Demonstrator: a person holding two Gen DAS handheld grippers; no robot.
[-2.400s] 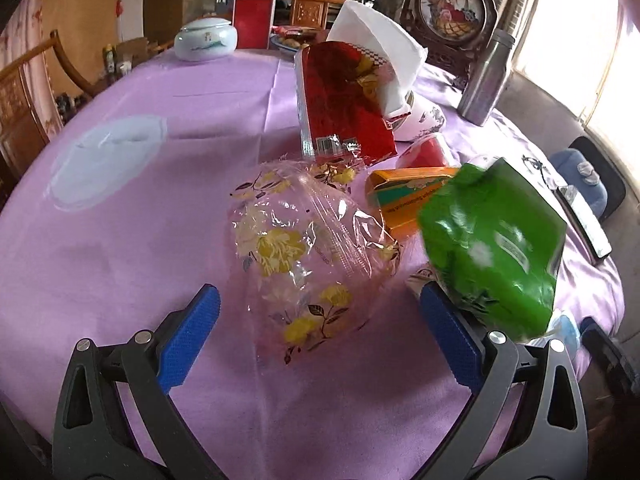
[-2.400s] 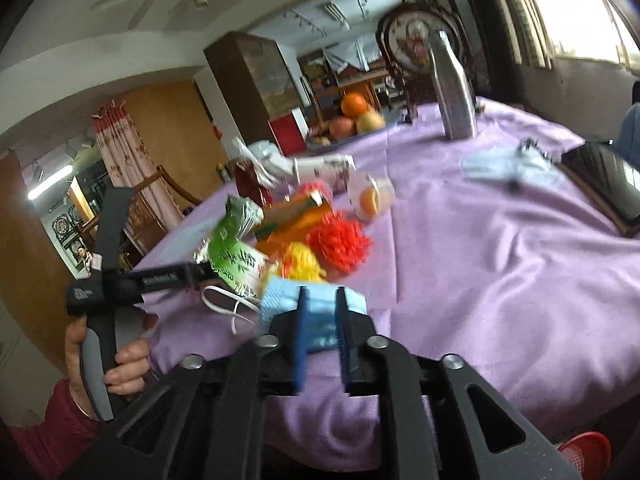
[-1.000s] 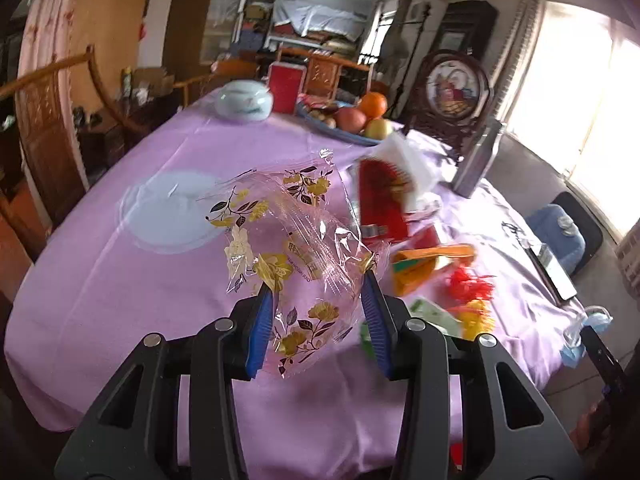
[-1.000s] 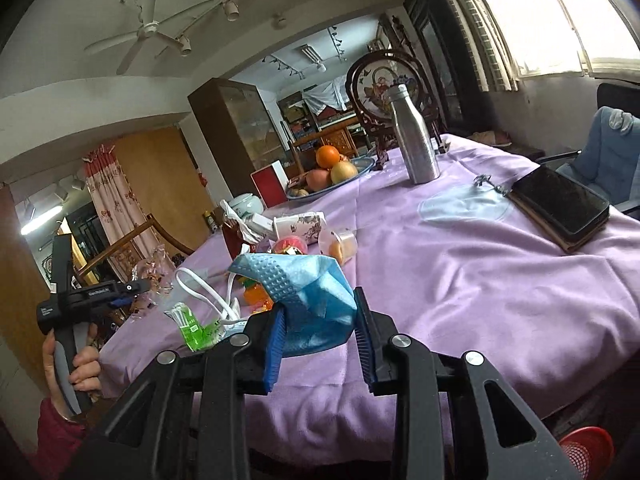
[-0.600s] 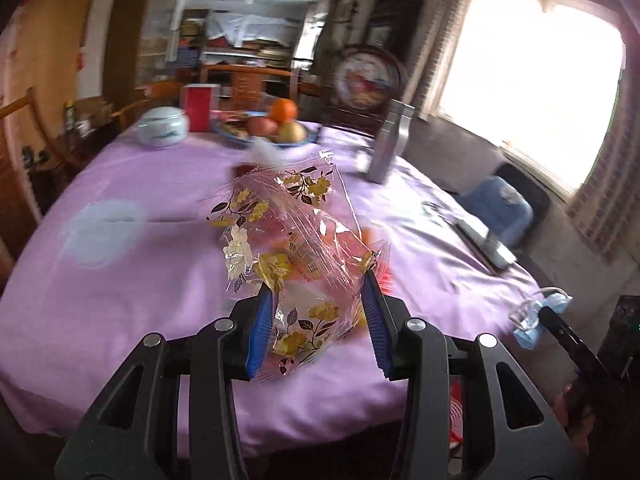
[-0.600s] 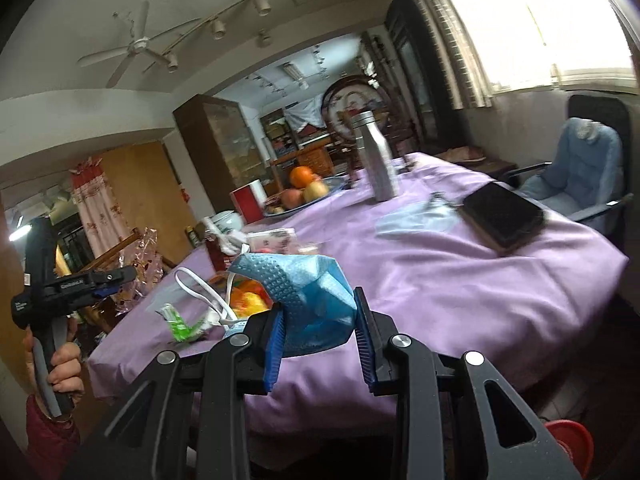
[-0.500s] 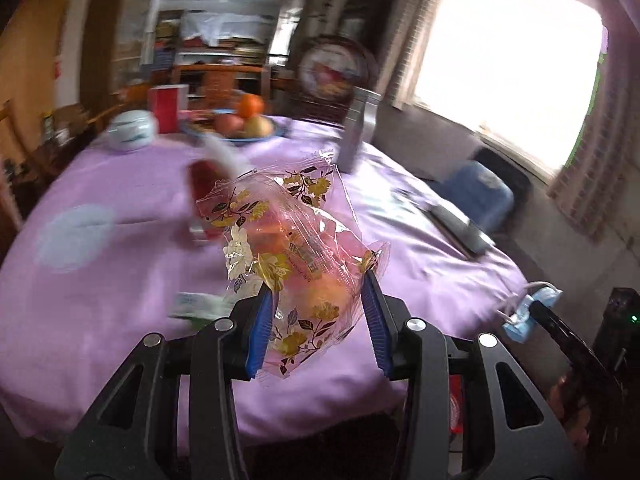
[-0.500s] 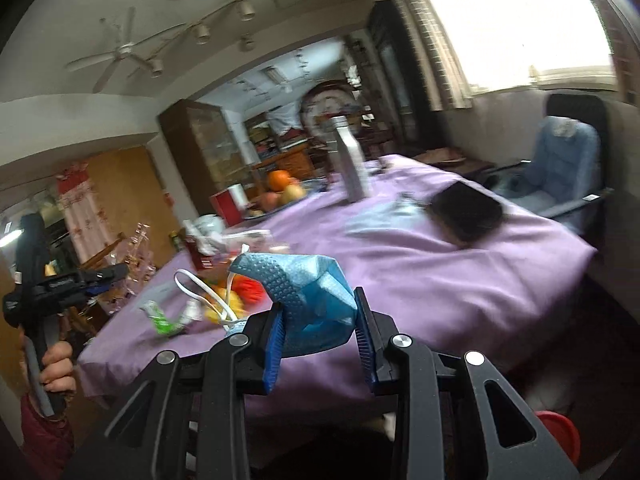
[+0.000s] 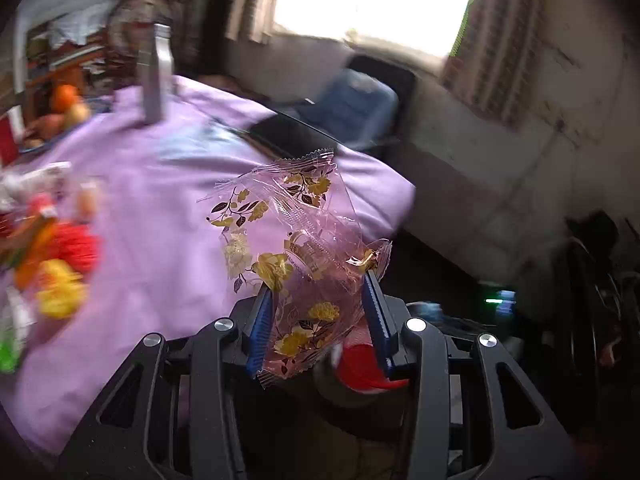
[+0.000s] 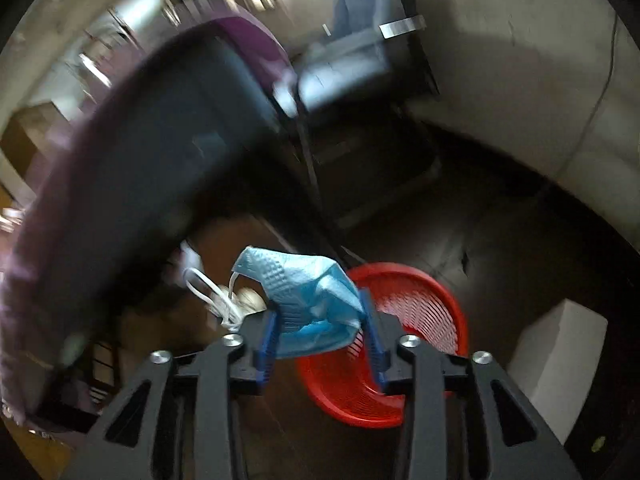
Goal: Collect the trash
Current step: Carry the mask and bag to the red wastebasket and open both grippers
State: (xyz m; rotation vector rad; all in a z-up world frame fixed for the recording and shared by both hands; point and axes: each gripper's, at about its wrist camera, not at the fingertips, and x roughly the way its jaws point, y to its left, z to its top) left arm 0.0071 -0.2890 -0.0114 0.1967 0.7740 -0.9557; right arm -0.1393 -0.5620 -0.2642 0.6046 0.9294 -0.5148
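Observation:
My left gripper is shut on a clear plastic wrapper printed with yellow flowers, held in the air past the edge of the purple-clothed table. My right gripper is shut on a crumpled blue face mask with white ear loops, held low over the dark floor above a red mesh trash basket. The red basket also shows in the left wrist view, below the left gripper.
Blurred colourful wrappers lie on the table at the left, with a steel bottle, a fruit plate and a dark tablet. A blue chair stands by the window. A white box sits on the floor beside the basket.
Both grippers have swung away from the table with their loads. The right gripper has dropped and tilted down toward the floor, so the red basket has come into view beneath it.

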